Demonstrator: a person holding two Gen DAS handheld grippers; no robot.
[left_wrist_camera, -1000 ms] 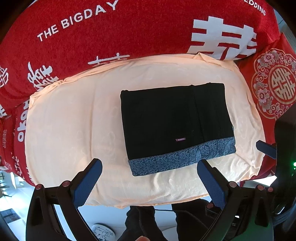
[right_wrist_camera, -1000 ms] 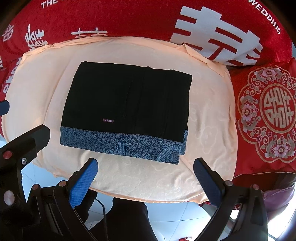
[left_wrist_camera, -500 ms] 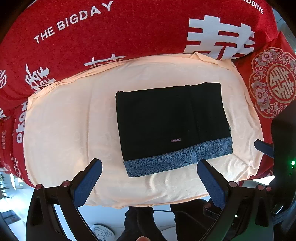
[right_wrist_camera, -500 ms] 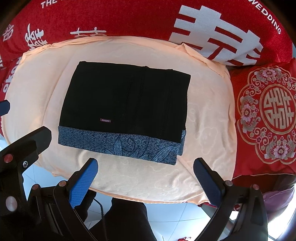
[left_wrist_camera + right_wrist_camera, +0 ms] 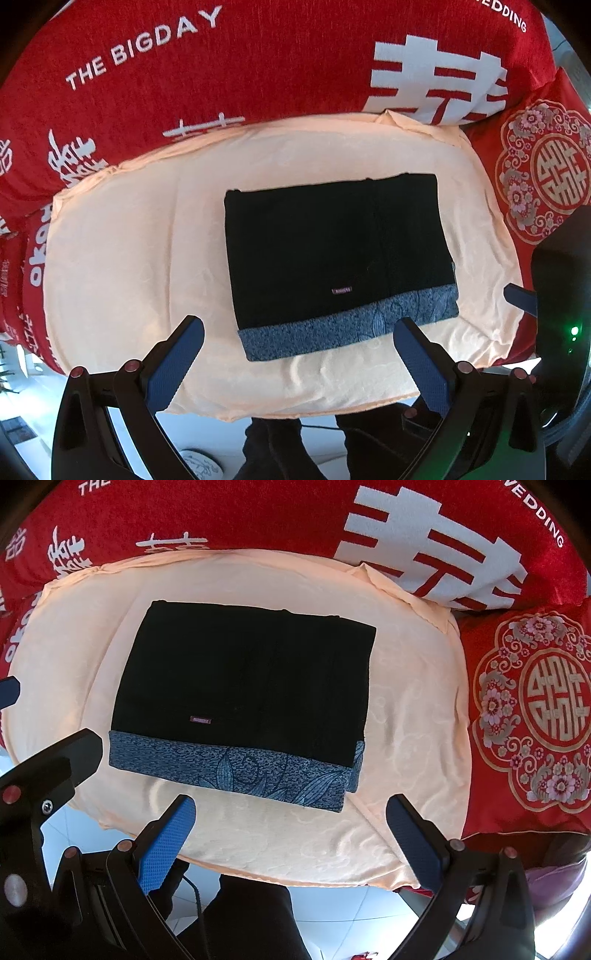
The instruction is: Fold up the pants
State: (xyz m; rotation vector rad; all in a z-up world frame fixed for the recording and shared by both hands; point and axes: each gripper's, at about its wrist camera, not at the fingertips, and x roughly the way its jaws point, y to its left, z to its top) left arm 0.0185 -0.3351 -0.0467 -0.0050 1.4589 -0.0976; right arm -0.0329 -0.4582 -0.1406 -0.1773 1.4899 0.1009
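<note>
Black pants [image 5: 332,251] [image 5: 243,686] with a blue-grey patterned waistband lie folded into a flat rectangle on a peach cloth [image 5: 129,266] [image 5: 406,720]. A small label shows near the waistband. My left gripper [image 5: 295,354] hovers open above the cloth's near edge, short of the pants, holding nothing. My right gripper [image 5: 291,830] is open too, above the near edge below the waistband, with nothing between its blue pads. The left gripper's body [image 5: 40,786] shows at the left of the right wrist view.
A red bedspread with white lettering [image 5: 258,62] [image 5: 258,513] surrounds the cloth. A red cushion with a gold emblem [image 5: 535,712] [image 5: 546,173] lies to the right. Below the bed edge are white floor tiles [image 5: 351,915] and a person's dark-clad legs [image 5: 251,915].
Both views have drifted slightly, the pants sliding a little left in the left wrist view. The pants lie unchanged, and both grippers stay open.
</note>
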